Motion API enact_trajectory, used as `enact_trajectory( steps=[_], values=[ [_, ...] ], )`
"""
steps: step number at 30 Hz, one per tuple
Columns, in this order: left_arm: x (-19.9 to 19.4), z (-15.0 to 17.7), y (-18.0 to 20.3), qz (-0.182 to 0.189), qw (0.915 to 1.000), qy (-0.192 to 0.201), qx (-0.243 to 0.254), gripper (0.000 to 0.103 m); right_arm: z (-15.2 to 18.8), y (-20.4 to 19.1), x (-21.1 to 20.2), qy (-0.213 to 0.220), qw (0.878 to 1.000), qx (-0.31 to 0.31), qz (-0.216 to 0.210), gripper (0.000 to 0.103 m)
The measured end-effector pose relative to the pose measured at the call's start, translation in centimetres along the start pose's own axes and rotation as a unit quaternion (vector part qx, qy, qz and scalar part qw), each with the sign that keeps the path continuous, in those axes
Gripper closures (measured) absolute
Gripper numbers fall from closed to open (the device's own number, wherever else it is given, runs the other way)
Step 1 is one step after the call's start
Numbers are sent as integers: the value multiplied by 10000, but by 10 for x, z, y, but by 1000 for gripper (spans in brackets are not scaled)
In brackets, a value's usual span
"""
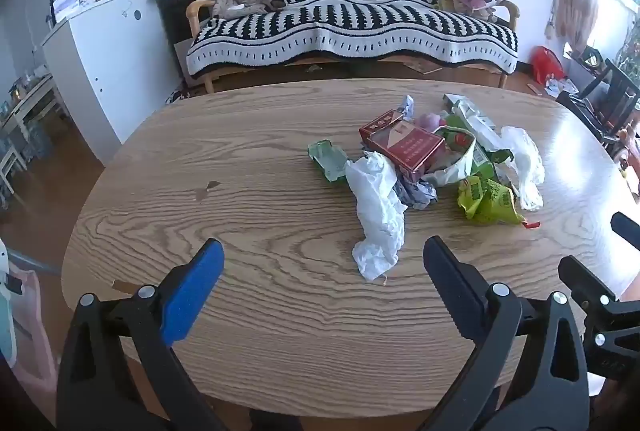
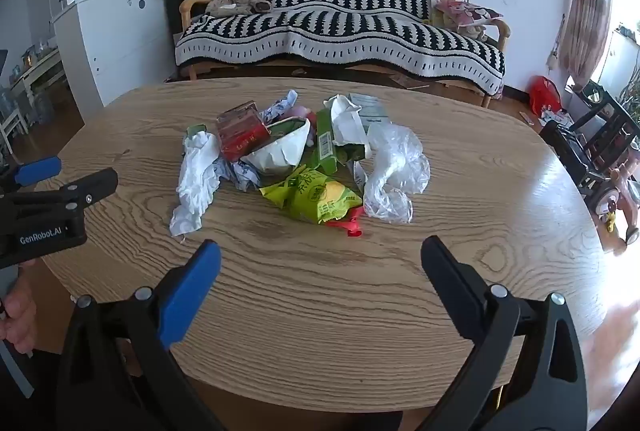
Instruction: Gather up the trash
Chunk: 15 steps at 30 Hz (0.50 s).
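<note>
Across my wooden tabletop (image 1: 256, 159) the trash heap (image 2: 296, 155) sits at twelve o'clock, my left claw (image 1: 322, 255) and right claw (image 2: 320, 255) both gaping and empty, so the loose white tissue (image 1: 376, 207) could slip a careless pinch.

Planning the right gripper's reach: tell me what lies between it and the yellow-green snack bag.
Only bare table lies between the right gripper and the yellow-green snack bag, seen in the right wrist view.

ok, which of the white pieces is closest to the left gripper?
The crumpled white tissue, the long strip at the pile's near left edge. The clear plastic bag lies far right; both grippers are open.
</note>
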State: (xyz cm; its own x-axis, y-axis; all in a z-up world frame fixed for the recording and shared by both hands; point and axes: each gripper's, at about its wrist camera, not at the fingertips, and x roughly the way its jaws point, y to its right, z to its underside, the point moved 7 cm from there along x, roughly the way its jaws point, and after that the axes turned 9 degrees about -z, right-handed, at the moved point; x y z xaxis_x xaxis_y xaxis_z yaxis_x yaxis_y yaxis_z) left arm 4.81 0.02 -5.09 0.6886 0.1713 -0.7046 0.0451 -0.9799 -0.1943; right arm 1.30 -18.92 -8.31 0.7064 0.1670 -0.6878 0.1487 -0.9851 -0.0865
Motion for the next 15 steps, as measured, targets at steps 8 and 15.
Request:
enact_trajectory(
  steps=[8, 15],
  values=[
    [1, -2, -3, -28, 10000, -26, -81, 6, -1, 4, 0, 11, 10000, 30, 9, 6],
    [-1, 3, 4, 3, 10000, 18, 13, 6, -1, 3, 0, 10, 10000, 30, 25, 6]
  ],
)
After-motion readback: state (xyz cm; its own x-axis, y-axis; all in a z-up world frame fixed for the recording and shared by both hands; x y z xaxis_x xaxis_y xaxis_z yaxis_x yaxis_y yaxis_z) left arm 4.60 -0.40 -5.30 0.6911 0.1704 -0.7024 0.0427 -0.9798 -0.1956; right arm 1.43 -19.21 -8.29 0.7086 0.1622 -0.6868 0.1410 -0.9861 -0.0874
